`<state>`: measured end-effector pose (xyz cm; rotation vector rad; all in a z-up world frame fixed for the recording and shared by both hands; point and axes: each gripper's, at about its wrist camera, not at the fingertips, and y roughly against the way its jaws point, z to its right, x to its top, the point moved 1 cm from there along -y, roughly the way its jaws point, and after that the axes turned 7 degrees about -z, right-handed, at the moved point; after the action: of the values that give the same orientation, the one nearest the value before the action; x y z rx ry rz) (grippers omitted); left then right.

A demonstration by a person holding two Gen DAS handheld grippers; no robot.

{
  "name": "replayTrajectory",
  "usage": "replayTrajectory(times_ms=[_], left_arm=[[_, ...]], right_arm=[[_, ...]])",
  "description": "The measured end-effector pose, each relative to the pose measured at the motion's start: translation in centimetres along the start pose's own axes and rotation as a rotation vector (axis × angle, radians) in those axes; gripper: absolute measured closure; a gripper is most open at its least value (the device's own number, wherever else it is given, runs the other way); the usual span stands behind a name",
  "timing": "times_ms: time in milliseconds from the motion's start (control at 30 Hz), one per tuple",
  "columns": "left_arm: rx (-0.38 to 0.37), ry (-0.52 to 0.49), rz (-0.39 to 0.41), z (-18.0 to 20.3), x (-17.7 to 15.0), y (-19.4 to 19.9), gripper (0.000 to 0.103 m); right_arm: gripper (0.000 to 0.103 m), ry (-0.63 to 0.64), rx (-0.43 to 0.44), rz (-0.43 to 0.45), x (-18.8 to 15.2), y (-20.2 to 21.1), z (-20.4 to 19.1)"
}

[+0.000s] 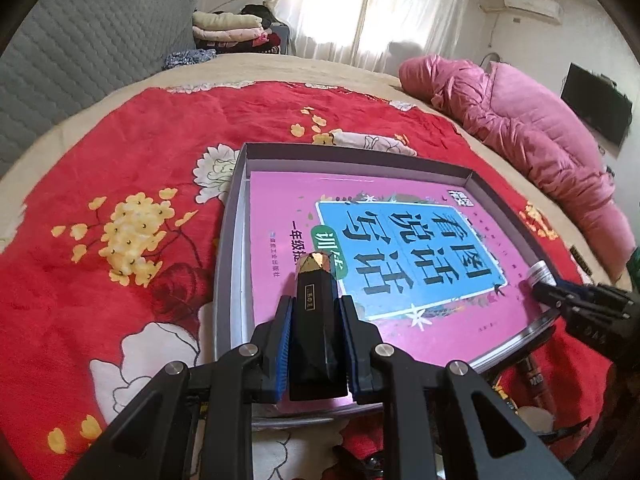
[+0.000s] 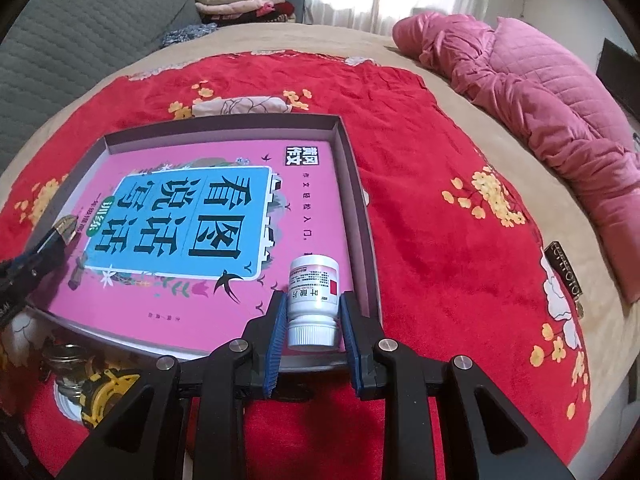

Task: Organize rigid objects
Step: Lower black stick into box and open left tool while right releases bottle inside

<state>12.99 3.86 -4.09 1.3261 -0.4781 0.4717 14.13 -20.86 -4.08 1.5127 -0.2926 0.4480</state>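
Note:
A shallow grey box (image 1: 229, 216) (image 2: 362, 200) lies on the red floral blanket and holds a pink book (image 1: 280, 216) (image 2: 224, 308) with a blue title panel. My left gripper (image 1: 315, 304) is shut on a black faceted bottle with a gold tip (image 1: 315, 312), held over the book's left part; it also shows in the right wrist view (image 2: 60, 236). My right gripper (image 2: 314, 300) is shut on a white pill bottle (image 2: 313, 300), cap toward the camera, over the box's right front corner. The pill bottle's end shows in the left wrist view (image 1: 540, 272).
A yellow and black tape measure (image 2: 104, 392) and a metal ring object (image 2: 64, 360) lie in front of the box. A pink quilted jacket (image 2: 540, 92) lies at the bed's right side. Folded clothes (image 1: 232, 30) are stacked behind. A grey quilted sofa back (image 1: 80, 52) is on the left.

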Motion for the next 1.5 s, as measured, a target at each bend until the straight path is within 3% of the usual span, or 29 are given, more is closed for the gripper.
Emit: replayTrajectory(times_ms=[233,1000,1200,1500], left_arm=[[0.039,-0.034,-0.011,0.4,-0.1,-0.2,0.080],[-0.009,0.002,-0.018,-0.1,0.1,0.3,0.080],[-0.016,0.021,-0.009,-0.8,0.4,0.9,0.073],[0.004,-0.002,-0.003,-0.7,0.1,1.5,0.072]], right_arm=[[0.076,-0.004,0.000,-0.004,0.0,0.0,0.0],[0.073,-0.011,-0.034,0.003,-0.5,0.8,0.3],[0.073,-0.011,-0.036,0.006,-0.6,1.1,0.4],[0.072,-0.012,-0.025,0.005,-0.8,1.7,0.5]])
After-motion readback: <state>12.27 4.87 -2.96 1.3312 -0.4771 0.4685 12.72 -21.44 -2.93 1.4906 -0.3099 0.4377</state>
